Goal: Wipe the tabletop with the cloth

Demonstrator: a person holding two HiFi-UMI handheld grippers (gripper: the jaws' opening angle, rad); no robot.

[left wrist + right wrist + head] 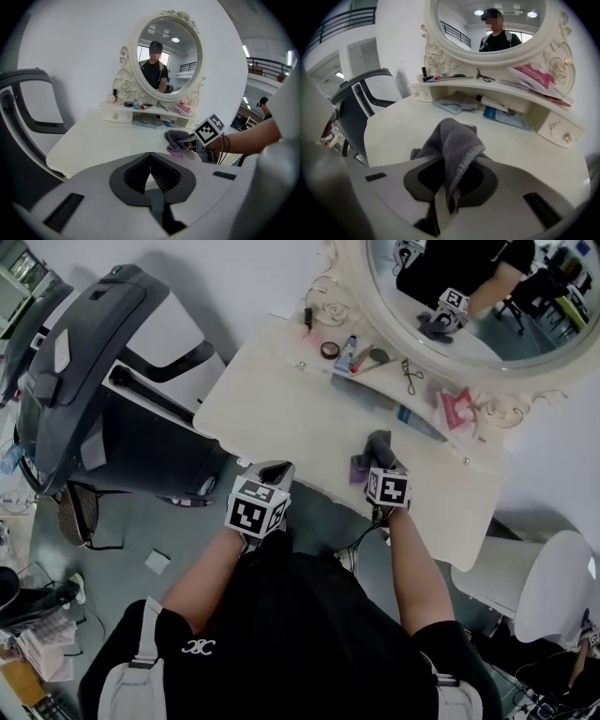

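The pale tabletop is bare across the middle of the head view. Its near edge slants from centre left down to lower right. A cluttered shelf under the mirror bounds it at the upper right. A dark chair crowds its left side and a white chair stands at the lower right.

Our left gripper sits at the near edge, its jaws pressed together on nothing.

Our right gripper is over the right part of the top, pinching the grey cloth. The cloth rises out of the jaws in a bunched fold. Its long axis runs along the jaws toward the shelf, and its free end droops onto the tabletop just ahead.
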